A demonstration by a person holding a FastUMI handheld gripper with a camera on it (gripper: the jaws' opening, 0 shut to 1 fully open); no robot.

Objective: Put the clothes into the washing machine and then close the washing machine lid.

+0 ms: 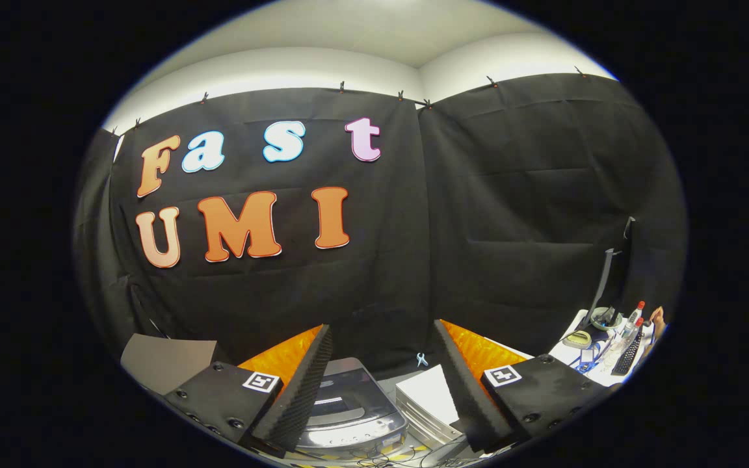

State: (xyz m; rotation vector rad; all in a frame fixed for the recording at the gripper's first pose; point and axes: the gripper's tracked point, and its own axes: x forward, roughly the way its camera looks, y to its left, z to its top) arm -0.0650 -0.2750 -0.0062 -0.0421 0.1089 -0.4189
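Black cloth wall [511, 214], gripper [384, 390] spread wide, washing machine [348, 409] partly hidden between fingers

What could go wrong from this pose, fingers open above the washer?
1. The gripper is open and holds nothing, and no clothes are visible, so the garment must be found first.
2. The grey, glossy-lidded washing machine looks shut; loading may need it opened.
3. The white flat box beside the machine and the loose thin cables in front could snag a finger on descent.
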